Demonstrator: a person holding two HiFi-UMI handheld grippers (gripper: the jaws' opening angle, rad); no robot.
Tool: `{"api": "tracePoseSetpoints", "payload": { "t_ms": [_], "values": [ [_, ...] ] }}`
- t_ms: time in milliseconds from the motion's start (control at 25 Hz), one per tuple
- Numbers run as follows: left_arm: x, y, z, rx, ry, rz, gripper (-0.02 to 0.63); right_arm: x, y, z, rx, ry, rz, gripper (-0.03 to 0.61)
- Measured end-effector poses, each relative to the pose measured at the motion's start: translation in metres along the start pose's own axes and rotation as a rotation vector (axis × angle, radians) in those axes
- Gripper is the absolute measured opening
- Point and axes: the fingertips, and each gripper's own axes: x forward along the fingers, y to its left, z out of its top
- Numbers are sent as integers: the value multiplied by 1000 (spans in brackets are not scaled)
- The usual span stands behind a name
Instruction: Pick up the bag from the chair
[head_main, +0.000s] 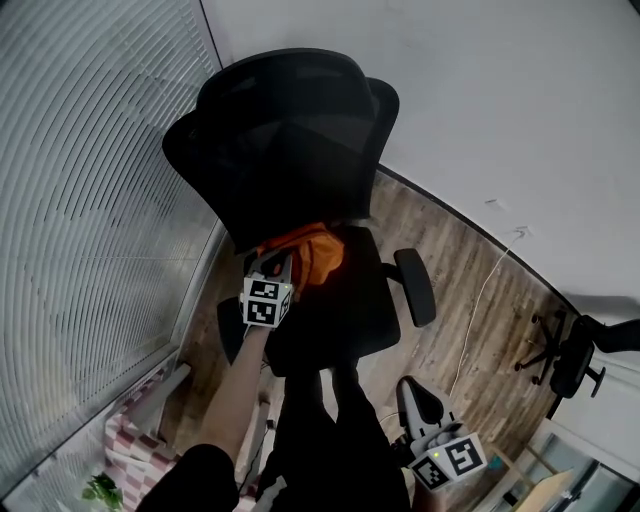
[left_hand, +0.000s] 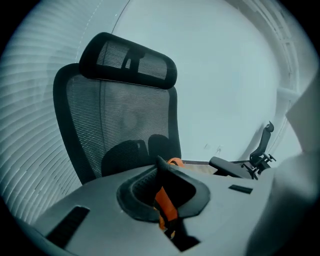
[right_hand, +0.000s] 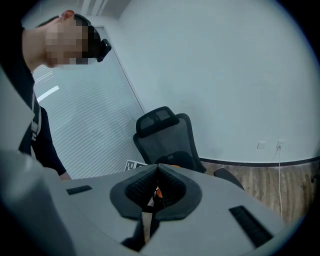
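An orange bag (head_main: 318, 250) lies on the seat of a black mesh office chair (head_main: 285, 140), up against the backrest. My left gripper (head_main: 275, 264) is at the bag's left edge, its marker cube above the seat's left side. In the left gripper view the left gripper (left_hand: 161, 162) is shut on an orange strap (left_hand: 165, 205) of the bag, which runs down between the pads. My right gripper (head_main: 417, 397) hangs low to the right of the chair, away from the bag. It is shut and holds nothing (right_hand: 157, 168); beyond it stands the chair (right_hand: 165, 137).
Window blinds (head_main: 90, 200) run along the left and a white wall (head_main: 500, 100) stands behind the chair. The chair's right armrest (head_main: 415, 286) sticks out over the wooden floor. A white cable (head_main: 480, 300) trails on the floor, and a second dark chair (head_main: 572, 352) stands at the right.
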Motion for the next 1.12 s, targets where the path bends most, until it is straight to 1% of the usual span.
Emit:
{"api": "tracePoseSetpoints", "payload": {
  "t_ms": [320, 440, 640, 880, 1120],
  "values": [
    [-18, -38, 14, 48, 0, -46, 37, -14, -7, 9, 18, -57, 21, 18],
    [-30, -53, 19, 30, -15, -61, 35, -21, -10, 11, 9, -83, 41, 18],
    [-50, -70, 28, -7, -44, -39, 34, -36, -20, 19, -3, -119, 75, 18],
    [-93, -99, 40, 0, -83, -24, 34, -70, -32, 24, -30, -162, 120, 18],
    [-132, -146, 45, -7, -110, -32, 34, -100, -49, 26, -58, -192, 180, 18]
  ]
}}
